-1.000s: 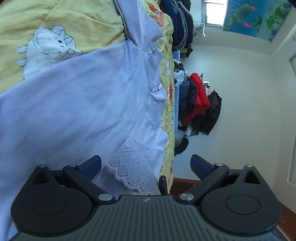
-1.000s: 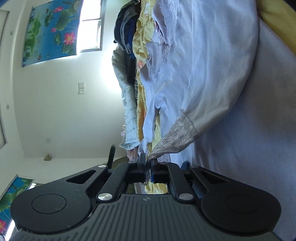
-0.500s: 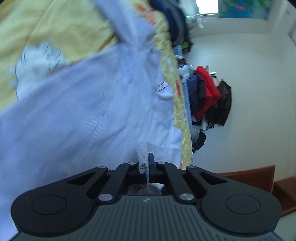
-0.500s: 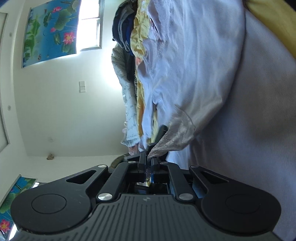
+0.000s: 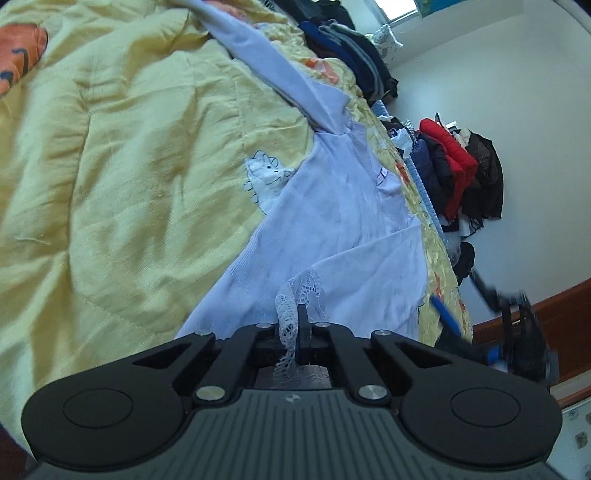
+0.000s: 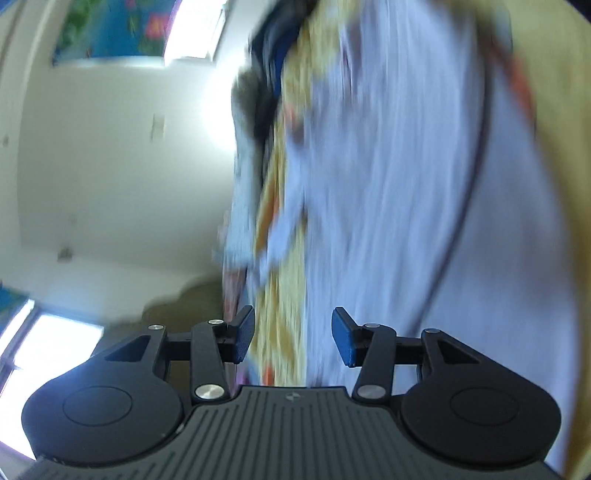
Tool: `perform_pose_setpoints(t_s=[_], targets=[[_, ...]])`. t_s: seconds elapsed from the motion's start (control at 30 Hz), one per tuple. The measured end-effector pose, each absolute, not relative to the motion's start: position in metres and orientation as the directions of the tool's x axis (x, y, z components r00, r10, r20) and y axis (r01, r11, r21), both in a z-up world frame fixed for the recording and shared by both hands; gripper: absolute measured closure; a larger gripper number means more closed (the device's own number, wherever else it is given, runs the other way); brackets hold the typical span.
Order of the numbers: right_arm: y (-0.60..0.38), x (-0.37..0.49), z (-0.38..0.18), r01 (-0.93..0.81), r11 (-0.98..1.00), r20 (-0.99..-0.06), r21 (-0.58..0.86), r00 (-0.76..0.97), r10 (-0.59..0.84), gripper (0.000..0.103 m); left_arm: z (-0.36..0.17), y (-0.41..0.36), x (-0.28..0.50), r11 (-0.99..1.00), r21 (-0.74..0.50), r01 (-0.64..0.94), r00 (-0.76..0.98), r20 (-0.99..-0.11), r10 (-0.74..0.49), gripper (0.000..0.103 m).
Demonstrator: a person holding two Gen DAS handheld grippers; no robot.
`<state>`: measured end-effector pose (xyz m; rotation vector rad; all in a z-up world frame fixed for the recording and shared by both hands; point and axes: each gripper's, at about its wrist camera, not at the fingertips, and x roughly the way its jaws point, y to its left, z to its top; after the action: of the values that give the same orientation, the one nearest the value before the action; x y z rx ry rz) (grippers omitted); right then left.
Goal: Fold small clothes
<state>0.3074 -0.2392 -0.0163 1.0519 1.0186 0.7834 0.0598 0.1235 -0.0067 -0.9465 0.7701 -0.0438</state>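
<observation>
- Gripping the lace cuff at lower centre of the left wrist view, the left gripper has its fingers together, clamped on the trim; the lace strip runs down between the pads.
- Just beyond the cuff, the pale lavender garment lies spread on the yellow quilt, one sleeve trailing toward the upper centre of the frame.
- Step in hand, as judged: folding a sleeve across the body of the garment. The next move calls for carrying the cuff over the body panel and laying it flat before release.
- At the lower right edge of the left view, the right gripper appears blurred, beside the bed's edge.
- In the right wrist view, the right gripper has its fingers apart and opening, with nothing between them; blurred garment fabric fills the centre and right of the frame.
- Farthest, only the left view shows the dark and red clothes pile against the wall; only the right view shows the bright window and painting at upper left.
</observation>
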Motion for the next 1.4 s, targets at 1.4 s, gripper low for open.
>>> perform_pose_setpoints(t_s=[1.4], targets=[[-0.212, 0.378, 0.003, -0.218, 0.619, -0.486, 0.755, 0.447, 0.751, 0.025, -0.001, 0.141, 0.029, 0.691, -0.691, -0.21, 0.74, -0.574, -0.349, 0.089]])
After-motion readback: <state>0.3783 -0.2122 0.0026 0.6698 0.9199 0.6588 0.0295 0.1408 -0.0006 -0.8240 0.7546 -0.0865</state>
